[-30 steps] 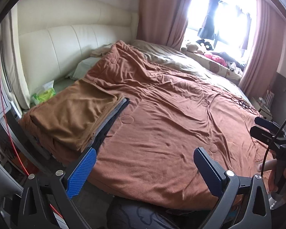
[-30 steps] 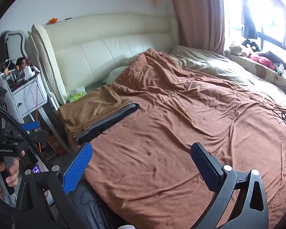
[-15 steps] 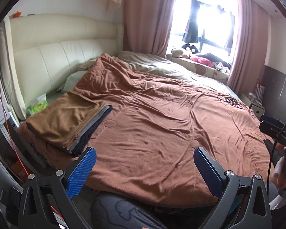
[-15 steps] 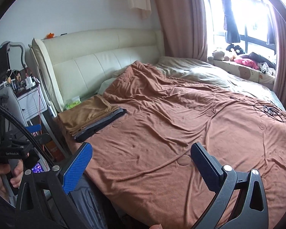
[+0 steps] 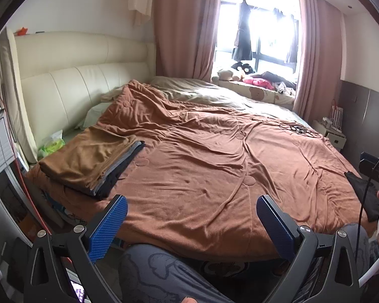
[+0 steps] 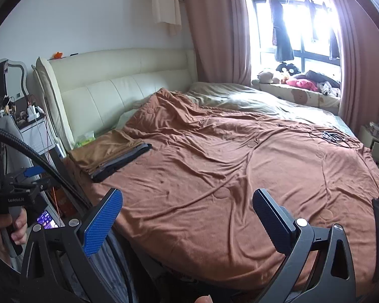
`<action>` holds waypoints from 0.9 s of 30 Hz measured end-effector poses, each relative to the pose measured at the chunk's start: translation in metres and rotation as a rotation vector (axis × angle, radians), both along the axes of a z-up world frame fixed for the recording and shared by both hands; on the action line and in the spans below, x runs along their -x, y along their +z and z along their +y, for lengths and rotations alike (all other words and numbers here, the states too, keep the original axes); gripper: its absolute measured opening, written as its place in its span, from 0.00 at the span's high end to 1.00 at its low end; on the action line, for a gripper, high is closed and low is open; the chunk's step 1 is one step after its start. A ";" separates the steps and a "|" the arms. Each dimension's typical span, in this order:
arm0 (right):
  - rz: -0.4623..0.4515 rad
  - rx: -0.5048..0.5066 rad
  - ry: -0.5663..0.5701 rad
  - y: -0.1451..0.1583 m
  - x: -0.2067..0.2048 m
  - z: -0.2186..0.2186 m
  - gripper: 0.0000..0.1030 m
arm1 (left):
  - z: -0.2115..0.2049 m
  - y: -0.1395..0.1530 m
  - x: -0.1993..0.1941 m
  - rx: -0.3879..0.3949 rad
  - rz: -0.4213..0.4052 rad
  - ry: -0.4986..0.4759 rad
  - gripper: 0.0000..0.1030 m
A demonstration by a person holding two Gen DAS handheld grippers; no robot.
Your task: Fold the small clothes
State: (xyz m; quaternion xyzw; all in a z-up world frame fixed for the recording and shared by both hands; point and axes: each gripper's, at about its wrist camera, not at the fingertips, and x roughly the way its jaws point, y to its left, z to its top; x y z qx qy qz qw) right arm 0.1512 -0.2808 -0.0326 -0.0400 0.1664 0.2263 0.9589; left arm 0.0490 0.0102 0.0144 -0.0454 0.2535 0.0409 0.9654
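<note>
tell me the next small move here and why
Probably swing the right hand-held gripper toward the black garment at the bed's near right edge. Both it and the left hand-held gripper are open and empty over the brown blanket, the folded stack looks done, and that dark piece lies unfolded.

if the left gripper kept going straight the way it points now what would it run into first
Most likely the brown blanket spread over the bed. The left gripper is open and empty, aimed at the blanket's bare middle, with the folded stack off to its left. Depth is hard to judge through the fisheye.
</note>
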 end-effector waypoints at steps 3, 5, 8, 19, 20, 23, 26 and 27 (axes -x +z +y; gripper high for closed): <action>-0.010 0.008 -0.022 -0.008 0.012 -0.001 0.00 | 0.001 -0.004 0.010 0.001 -0.016 -0.001 0.01; -0.031 0.007 -0.027 -0.015 0.021 -0.003 0.00 | 0.002 -0.006 0.016 -0.005 -0.033 0.003 0.01; -0.037 -0.014 -0.024 -0.026 0.026 -0.007 0.00 | 0.003 -0.008 0.018 -0.017 -0.049 0.006 0.01; -0.031 -0.064 -0.072 -0.038 0.029 -0.020 0.00 | 0.003 -0.009 0.026 -0.035 -0.086 0.018 0.01; -0.032 -0.064 -0.073 -0.040 0.031 -0.021 0.00 | 0.003 -0.009 0.027 -0.035 -0.087 0.017 0.01; -0.032 -0.064 -0.078 -0.041 0.032 -0.022 0.00 | 0.000 -0.009 0.028 -0.035 -0.090 0.015 0.01; -0.038 -0.067 -0.079 -0.041 0.034 -0.023 0.00 | -0.001 -0.009 0.029 -0.035 -0.093 0.012 0.01; -0.038 -0.068 -0.078 -0.042 0.034 -0.023 0.00 | -0.002 -0.009 0.029 -0.036 -0.094 0.010 0.01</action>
